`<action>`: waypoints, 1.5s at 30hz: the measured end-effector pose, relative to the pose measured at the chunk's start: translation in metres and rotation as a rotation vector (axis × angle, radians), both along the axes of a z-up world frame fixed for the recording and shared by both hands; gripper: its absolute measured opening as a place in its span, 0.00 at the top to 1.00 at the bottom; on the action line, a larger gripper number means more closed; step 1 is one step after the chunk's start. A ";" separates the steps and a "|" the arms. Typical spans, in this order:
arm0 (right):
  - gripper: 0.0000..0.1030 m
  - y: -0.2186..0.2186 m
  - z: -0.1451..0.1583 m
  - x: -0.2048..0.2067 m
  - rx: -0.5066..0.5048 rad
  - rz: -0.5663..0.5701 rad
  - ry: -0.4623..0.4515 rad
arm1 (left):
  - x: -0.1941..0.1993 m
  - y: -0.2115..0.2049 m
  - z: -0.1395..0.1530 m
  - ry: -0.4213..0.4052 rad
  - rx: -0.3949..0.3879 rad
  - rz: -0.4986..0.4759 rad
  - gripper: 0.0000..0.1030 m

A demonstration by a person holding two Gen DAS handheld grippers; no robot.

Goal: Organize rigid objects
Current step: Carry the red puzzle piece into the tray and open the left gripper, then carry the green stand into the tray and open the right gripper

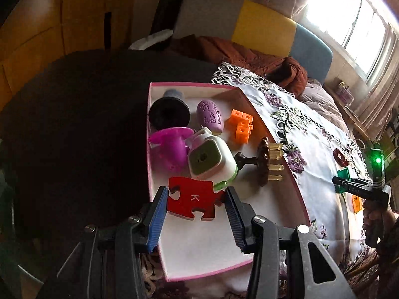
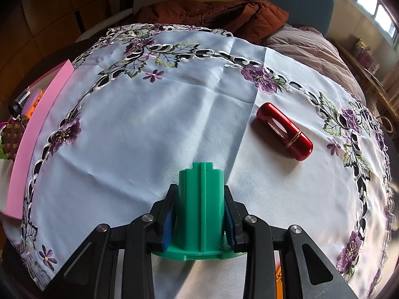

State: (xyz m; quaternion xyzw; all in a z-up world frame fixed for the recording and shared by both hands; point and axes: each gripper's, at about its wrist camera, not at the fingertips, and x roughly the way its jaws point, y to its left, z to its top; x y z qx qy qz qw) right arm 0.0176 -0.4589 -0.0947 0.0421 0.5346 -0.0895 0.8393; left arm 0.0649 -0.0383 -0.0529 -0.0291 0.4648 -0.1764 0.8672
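Note:
My left gripper (image 1: 195, 199) is open over the pink-rimmed white box (image 1: 199, 254). A red puzzle piece marked K (image 1: 193, 200) lies in the box between the fingers; contact is unclear. The box also holds a black spool (image 1: 169, 114), a purple egg (image 1: 210, 115), an orange block cluster (image 1: 240, 124), a magenta piece (image 1: 170, 147), a white-green cube gadget (image 1: 210, 160) and a brown comb-like piece (image 1: 264, 162). My right gripper (image 2: 200, 210) is shut on a green ribbed cylinder (image 2: 200, 206) above the cloth. It also shows in the left wrist view (image 1: 349, 183).
A red capsule-shaped case (image 2: 284, 130) lies on the embroidered white tablecloth (image 2: 149, 124), right of the green cylinder. The box's pink wall (image 2: 37, 129) stands at the cloth's left edge. A brown jacket (image 2: 212, 15) lies beyond the table. An orange item (image 1: 357, 203) lies at the right.

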 end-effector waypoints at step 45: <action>0.71 0.072 0.070 0.003 0.095 0.103 -0.154 | -0.014 -0.001 0.023 -0.122 0.095 0.051 0.51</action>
